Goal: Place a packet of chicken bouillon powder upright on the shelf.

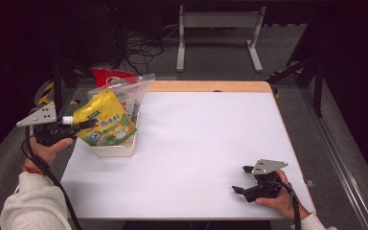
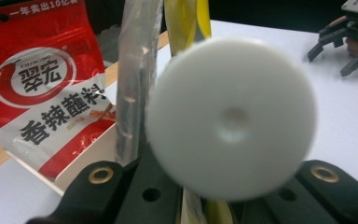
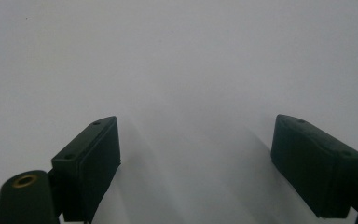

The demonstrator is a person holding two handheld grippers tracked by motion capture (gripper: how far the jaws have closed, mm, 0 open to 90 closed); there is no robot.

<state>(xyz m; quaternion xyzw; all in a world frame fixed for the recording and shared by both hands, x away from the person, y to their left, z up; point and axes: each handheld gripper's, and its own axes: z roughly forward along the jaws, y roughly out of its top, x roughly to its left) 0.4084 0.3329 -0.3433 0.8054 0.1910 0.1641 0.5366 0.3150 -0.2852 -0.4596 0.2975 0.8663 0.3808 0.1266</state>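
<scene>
The left gripper has its jaws clamped on the yellow pouch near its white cap, holding it just above the white bin at the desk's left edge. The right gripper, jaws wide apart and empty, rests near the desk's front right.

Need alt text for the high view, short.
The left gripper holds a yellow pouch by its white-capped spout over a white bin at the table's left edge. The right gripper rests open on the white tabletop, near right.
</scene>
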